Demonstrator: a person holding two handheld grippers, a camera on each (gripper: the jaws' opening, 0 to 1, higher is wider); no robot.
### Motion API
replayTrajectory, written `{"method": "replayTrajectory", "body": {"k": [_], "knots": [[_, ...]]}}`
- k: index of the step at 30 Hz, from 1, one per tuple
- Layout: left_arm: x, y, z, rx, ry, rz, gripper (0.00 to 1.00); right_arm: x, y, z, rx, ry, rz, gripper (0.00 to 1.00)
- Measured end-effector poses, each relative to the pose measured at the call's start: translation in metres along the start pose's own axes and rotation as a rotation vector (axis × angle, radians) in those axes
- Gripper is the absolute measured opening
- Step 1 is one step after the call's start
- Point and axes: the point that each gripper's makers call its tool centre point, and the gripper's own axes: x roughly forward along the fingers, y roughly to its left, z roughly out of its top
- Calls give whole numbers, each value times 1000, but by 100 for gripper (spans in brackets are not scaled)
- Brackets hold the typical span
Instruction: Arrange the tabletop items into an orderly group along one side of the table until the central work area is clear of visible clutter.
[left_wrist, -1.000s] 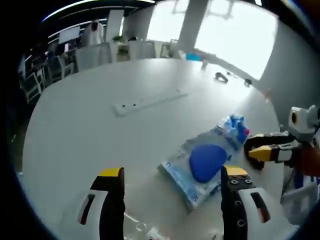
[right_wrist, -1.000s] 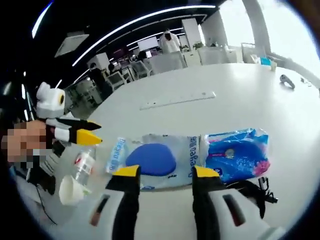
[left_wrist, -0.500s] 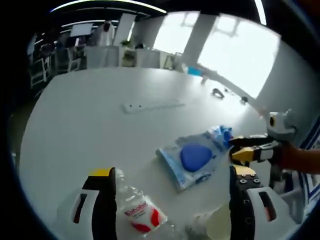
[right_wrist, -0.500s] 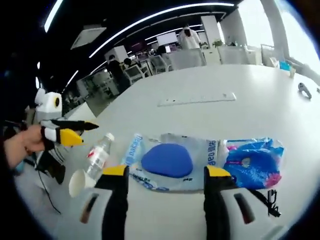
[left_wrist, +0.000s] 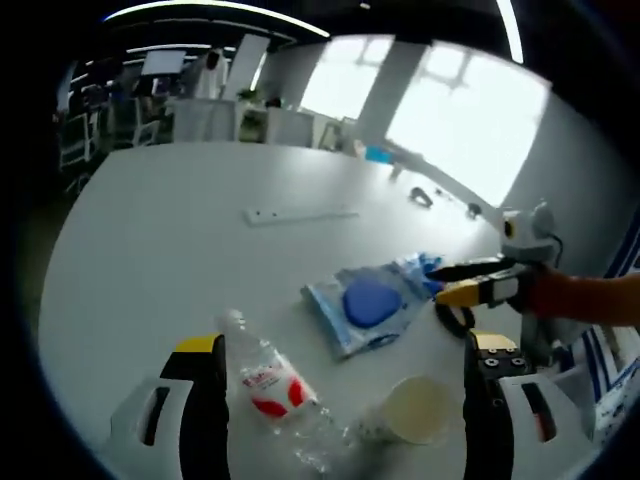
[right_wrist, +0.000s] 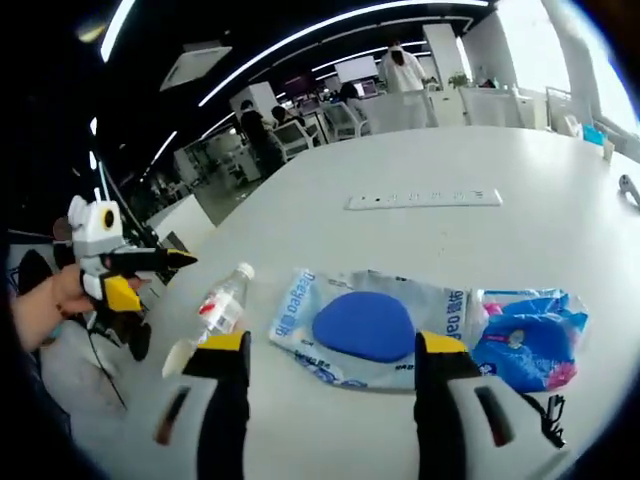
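Observation:
On the white table (left_wrist: 150, 250) a flat wipes pack with a blue oval lid (left_wrist: 368, 305) lies in the middle, with a crinkled blue packet (left_wrist: 420, 268) touching its far end. A clear water bottle with a red label (left_wrist: 270, 385) lies on its side next to a paper cup (left_wrist: 415, 410). My left gripper (left_wrist: 345, 343) hangs open above the bottle and cup, holding nothing. My right gripper (right_wrist: 335, 345) is open over the near edge of the wipes pack (right_wrist: 365, 325), beside the blue packet (right_wrist: 525, 335). The bottle (right_wrist: 222, 300) and cup (right_wrist: 180, 355) lie to its left.
A long white power strip (left_wrist: 300, 214) lies across the table farther off. A thin black cable (right_wrist: 545, 410) curls near the blue packet, and a small dark object (left_wrist: 420, 196) sits toward the window side. Office chairs and desks stand beyond the table.
Both views have pulled back from the table, so the bottle and cup now sit fully in the left gripper view. The items lie where they were. Both grippers stay open.

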Motion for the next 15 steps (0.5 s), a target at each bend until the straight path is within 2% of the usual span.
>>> {"method": "replayTrajectory", "body": {"k": [3,15], "knots": [[-9,-2,-4,-8,-10,-10,96,4,10,3,20,18,40,66],[-49,-5,-19,-41,-59,14,96,36,58,18,-91,77,133,66]]}}
